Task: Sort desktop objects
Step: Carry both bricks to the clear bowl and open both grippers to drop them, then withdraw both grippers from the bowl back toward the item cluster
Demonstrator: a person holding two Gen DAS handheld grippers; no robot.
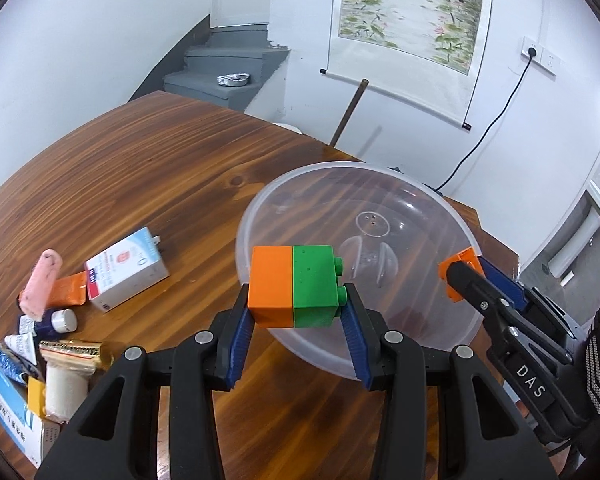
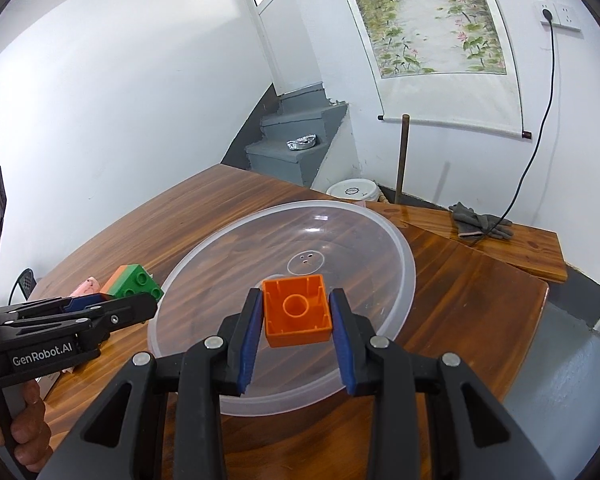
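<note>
Left gripper (image 1: 296,300) jaws clamp orange-green block pair (image 1: 294,286) over clear bowl (image 1: 420,200) near rim — right gripper (image 2: 296,320) jaws grip orange block (image 2: 298,310), hollow side up, above bowl on counter (image 1: 140,160).

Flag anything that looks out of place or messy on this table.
The heap at the table's left edge: a medicine box, tubes and packets lie jumbled, overlapping and askew. The clear bowl is empty and undamaged.

Orange-and-green block pair (image 1: 294,286) clamped between blue pads (image 1: 242,330). Single orange block (image 2: 297,311) seen hollow side up. Clear plastic bowl (image 2: 404,280) over striped brown wood table (image 1: 140,168). Pink roll (image 1: 42,282), white-blue box (image 1: 128,270), grey glove (image 2: 480,222) noted.
</note>
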